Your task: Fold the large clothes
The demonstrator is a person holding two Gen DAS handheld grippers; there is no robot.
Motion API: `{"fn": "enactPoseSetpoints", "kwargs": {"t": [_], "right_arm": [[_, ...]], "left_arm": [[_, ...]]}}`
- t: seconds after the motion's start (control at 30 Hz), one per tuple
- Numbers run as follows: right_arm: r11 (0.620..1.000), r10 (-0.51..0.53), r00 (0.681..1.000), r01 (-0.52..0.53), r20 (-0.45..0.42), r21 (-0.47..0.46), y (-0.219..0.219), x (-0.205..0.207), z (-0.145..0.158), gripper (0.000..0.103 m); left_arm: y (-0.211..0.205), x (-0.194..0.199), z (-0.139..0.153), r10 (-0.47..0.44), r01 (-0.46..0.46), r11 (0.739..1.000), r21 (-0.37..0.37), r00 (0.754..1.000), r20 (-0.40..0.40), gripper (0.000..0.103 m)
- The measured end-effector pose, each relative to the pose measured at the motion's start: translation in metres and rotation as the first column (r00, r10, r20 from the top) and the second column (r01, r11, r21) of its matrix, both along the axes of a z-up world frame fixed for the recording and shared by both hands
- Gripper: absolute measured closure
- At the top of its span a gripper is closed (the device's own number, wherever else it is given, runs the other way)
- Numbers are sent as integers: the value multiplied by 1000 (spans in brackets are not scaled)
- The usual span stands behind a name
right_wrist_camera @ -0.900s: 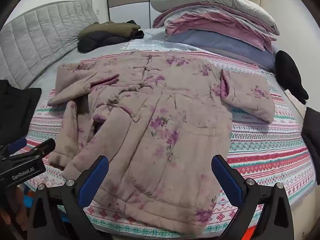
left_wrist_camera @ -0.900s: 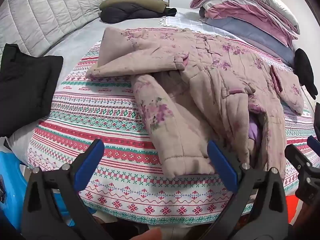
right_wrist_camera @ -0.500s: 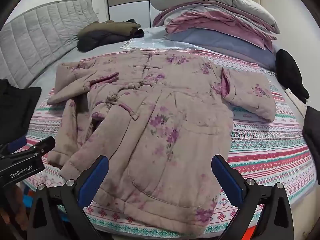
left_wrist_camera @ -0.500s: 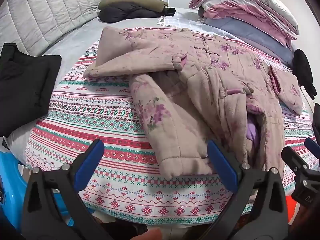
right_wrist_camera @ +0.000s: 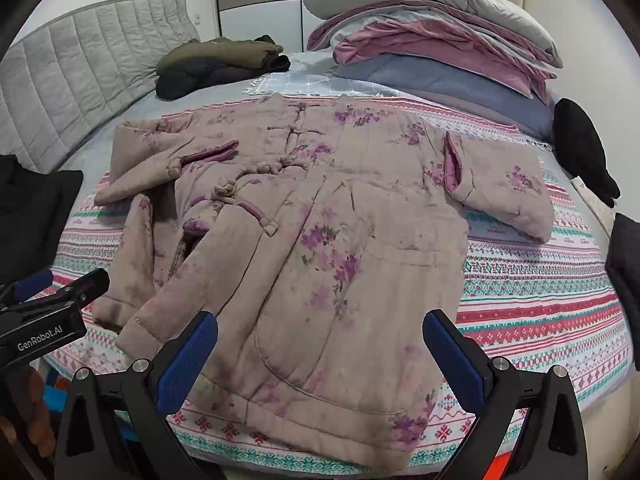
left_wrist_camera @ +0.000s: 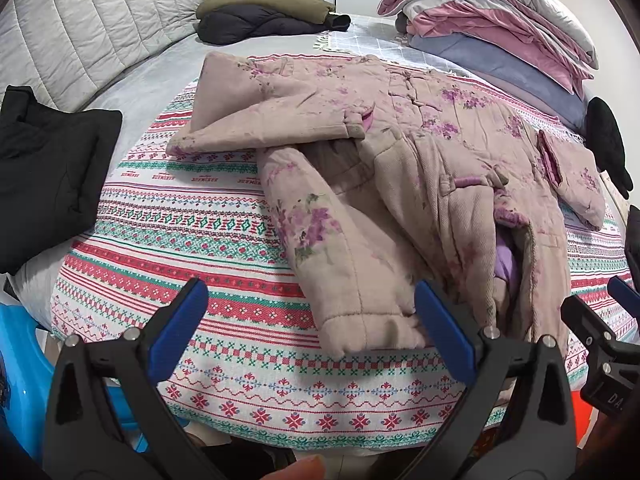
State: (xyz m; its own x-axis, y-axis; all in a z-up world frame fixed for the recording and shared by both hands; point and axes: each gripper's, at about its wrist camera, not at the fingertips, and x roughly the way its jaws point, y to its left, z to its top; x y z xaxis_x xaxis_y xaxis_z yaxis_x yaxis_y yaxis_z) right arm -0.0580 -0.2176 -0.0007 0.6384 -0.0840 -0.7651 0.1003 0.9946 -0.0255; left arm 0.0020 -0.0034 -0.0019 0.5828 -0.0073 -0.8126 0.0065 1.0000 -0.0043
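A pink padded floral coat (right_wrist_camera: 328,240) lies spread front-up on the patterned bed cover (right_wrist_camera: 540,304), collar at the far end, hem at the near edge. In the left wrist view the coat (left_wrist_camera: 400,184) has its left front panel rumpled and its left sleeve lying across the cover. My left gripper (left_wrist_camera: 312,324) is open and empty, just above the near left hem corner. My right gripper (right_wrist_camera: 320,356) is open and empty over the lower hem. The left gripper also shows in the right wrist view (right_wrist_camera: 48,308).
A black garment (left_wrist_camera: 44,168) lies at the left edge of the bed. Folded dark and olive jackets (right_wrist_camera: 216,64) sit at the back. A stack of pillows and quilts (right_wrist_camera: 432,36) sits at the back right. Black garments (right_wrist_camera: 584,148) lie at the right edge.
Both grippers have drifted slightly, still open. The coat has not moved.
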Motion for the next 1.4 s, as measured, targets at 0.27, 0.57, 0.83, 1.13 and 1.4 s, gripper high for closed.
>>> {"fn": "enactPoseSetpoints", "kwargs": {"t": [0.27, 0.57, 0.83, 1.13, 1.4], "right_arm": [[1000, -1, 1000, 1, 1, 5, -1, -1, -1, 0], [1000, -2, 1000, 2, 1, 7, -3, -1, -2, 0], [1000, -2, 1000, 2, -1, 11, -4, -2, -1, 0], [1000, -6, 1000, 6, -3, 14, -5, -3, -1, 0], [1000, -10, 1000, 10, -5, 18, -6, -2, -1, 0]], "left_arm": [[0, 1, -1, 2, -2, 1000, 3, 1000, -2, 1], [2, 1, -2, 3, -3, 1000, 7, 1000, -2, 1], [3, 1, -2, 2, -2, 1000, 6, 1000, -1, 1], [0, 0, -1, -8, 8, 1000, 10, 1000, 0, 1], [-3, 0, -2, -6, 6, 1000, 13, 1000, -1, 1]]}}
